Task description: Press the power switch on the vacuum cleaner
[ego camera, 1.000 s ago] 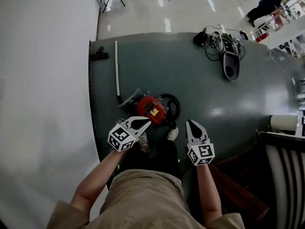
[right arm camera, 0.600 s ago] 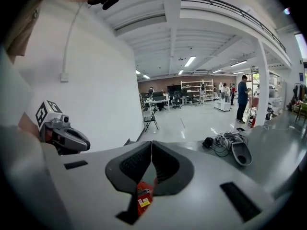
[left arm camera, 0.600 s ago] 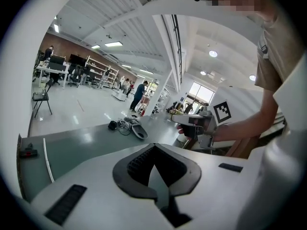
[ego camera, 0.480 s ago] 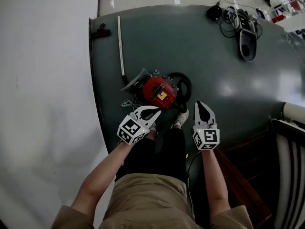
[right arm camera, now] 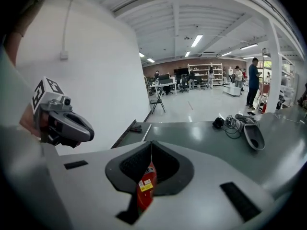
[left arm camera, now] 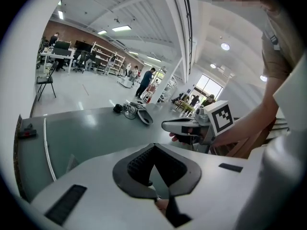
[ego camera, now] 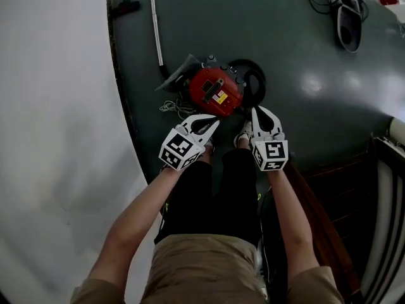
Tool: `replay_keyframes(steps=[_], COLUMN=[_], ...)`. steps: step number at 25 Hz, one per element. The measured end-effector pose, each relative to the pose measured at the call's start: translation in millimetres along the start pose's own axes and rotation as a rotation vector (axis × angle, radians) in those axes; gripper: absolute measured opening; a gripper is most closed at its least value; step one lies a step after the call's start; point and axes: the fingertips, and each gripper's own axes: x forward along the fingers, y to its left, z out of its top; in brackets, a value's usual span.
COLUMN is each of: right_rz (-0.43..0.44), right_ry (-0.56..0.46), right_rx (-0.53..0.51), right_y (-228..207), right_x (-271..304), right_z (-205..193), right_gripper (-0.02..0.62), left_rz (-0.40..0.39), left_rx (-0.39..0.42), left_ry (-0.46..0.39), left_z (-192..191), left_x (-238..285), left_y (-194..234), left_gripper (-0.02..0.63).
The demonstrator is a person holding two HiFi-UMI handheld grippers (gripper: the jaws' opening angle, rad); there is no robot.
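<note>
The red canister vacuum cleaner (ego camera: 216,91) sits on the dark green mat, with a black panel and a yellow label on top. No switch can be picked out on it. My left gripper (ego camera: 212,123) is shut and empty, its tips just short of the vacuum's near-left side. My right gripper (ego camera: 259,111) is also shut and empty, tips close to the near-right side by the black hose loop (ego camera: 254,80). Through the right gripper's jaw window a strip of the red vacuum (right arm camera: 145,188) shows below. The left gripper view looks over the mat toward the right gripper (left arm camera: 184,126).
A white wand (ego camera: 155,24) and a black floor nozzle (ego camera: 126,6) lie at the mat's left edge (ego camera: 123,106). A grey cone piece (ego camera: 177,75) and a white cord (ego camera: 172,108) lie beside the vacuum. Cables and a dark device (ego camera: 348,19) are far right. A bench (ego camera: 386,195) stands at right.
The view has dropped closer to the vacuum. Both grippers have moved forward to it; the right one now reaches beside the hose. Both stayed shut.
</note>
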Motion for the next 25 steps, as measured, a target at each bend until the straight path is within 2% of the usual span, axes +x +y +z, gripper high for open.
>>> replay_keyframes(steps=[11,20,25], right_rz=[0.083,0.03,0.028], right_ry=[0.159,0.353,0.438], right_rx=[-0.039,0.02,0.032], right_y=[12,16,24], right_x=[78,133,150], right_z=[-108,-207,-245], right_gripper=[0.014,0.014,0.014], left_rz=[0.05,0.124,0.134], left_rx=[-0.011,-0.021,-0.042], left_ry=[0.068,0.181,0.202], left_z=[-62,-128,-144], left_x=[44,81,85], left_y=[46,75,81], left_gripper=[0.006,0.006,0.006])
